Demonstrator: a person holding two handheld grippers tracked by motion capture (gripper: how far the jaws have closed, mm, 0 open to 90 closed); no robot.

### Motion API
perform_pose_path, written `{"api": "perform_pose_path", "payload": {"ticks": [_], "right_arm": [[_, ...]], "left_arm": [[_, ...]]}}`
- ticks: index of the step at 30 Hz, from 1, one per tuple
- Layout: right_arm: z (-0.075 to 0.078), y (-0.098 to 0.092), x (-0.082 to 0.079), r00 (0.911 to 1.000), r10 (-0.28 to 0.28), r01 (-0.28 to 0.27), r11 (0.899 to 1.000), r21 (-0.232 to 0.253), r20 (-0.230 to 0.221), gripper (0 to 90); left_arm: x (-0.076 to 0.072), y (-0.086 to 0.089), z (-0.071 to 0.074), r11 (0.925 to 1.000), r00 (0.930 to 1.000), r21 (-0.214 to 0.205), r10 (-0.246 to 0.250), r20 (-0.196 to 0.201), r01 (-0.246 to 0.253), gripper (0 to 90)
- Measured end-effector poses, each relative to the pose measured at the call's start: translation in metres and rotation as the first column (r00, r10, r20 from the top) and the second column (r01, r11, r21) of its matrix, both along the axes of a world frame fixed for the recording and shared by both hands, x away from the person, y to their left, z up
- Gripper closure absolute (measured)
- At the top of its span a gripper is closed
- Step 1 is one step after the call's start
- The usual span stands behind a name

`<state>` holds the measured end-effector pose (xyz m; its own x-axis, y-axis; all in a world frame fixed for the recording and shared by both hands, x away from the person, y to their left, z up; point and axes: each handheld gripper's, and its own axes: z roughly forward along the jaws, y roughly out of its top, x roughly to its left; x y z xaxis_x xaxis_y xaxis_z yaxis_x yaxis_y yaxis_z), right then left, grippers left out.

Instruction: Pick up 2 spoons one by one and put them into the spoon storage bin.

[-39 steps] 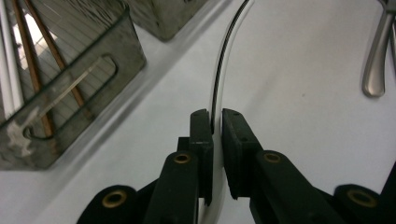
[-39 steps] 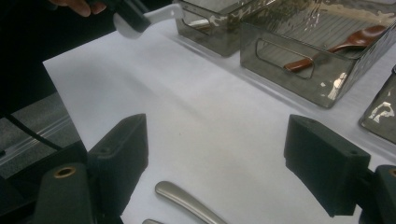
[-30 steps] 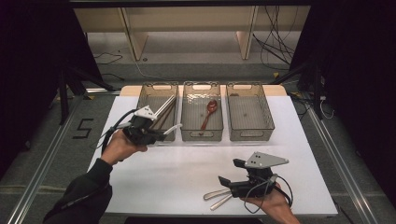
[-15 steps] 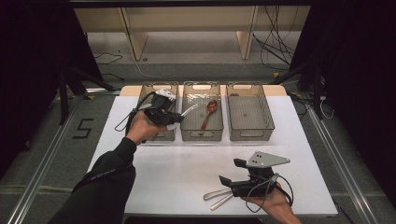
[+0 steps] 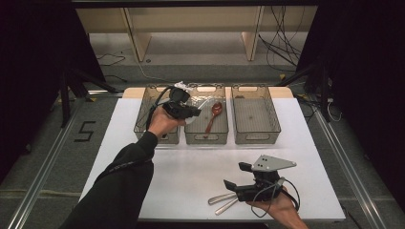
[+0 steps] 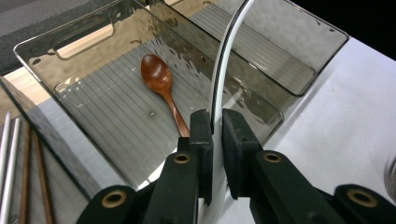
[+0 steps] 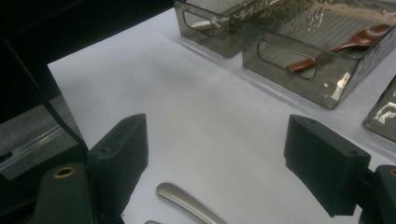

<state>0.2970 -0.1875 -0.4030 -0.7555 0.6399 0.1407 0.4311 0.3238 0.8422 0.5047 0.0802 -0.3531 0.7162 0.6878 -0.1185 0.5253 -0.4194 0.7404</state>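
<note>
- Your left gripper [image 6: 216,122] is clamped on a thin white utensil [image 6: 223,60], seemingly a spoon seen edge-on; the pads pinch its handle and the white strip curves up and away from the jaws; in the high view its pale bowl end [image 5: 204,102] pokes out to the right of the gripper.
- That gripper hangs above the far-left part of the table, over the wall between the left tray and the middle tray [image 5: 190,135]; your left hand [image 5: 162,121] holds it from the near side.
- Below the white utensil, a brown wooden spoon [image 6: 162,84] lies on the ribbed floor of the middle tray, bowl towards the far end, handle running near.
- The left tray [image 5: 141,125] holds several long thin sticks, silver and brown [image 6: 14,163], lying side by side.
- The right tray [image 5: 255,115] stands just beside the middle one, to the right.
- Your right gripper [image 7: 215,161] stands wide open, nothing between its pads; it rests low at the near right of the white table [image 5: 191,167], held by your right hand [image 5: 277,205].
- Just left of those open jaws, two metal handles [image 5: 223,202] lie flat on the table; one rounded metal end [image 7: 182,198] sits near and between the pads, untouched.
</note>
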Motion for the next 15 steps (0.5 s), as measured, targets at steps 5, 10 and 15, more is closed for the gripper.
{"api": "perform_pose_path", "payload": {"ticks": [5,10,15], "right_arm": [[0.0,0.0,0.0,1.0,0.003,-0.003,1.0,-0.001,-0.002,22.8],[0.0,0.0,0.0,1.0,0.002,-0.002,1.0,0.0,-0.002,22.8],[0.0,0.001,0.0,1.0,0.003,-0.003,1.0,-0.001,-0.002,22.8]], "left_arm": [[0.005,-0.007,-0.004,0.9999,1.0,-0.011,0.005,-0.004,-0.005,82.3],[0.01,-0.012,-0.005,0.9998,0.9999,-0.02,0.009,-0.008,-0.009,82.3],[0.014,-0.017,-0.011,0.9996,0.9996,-0.019,0.022,-0.018,-0.022,82.3]]}}
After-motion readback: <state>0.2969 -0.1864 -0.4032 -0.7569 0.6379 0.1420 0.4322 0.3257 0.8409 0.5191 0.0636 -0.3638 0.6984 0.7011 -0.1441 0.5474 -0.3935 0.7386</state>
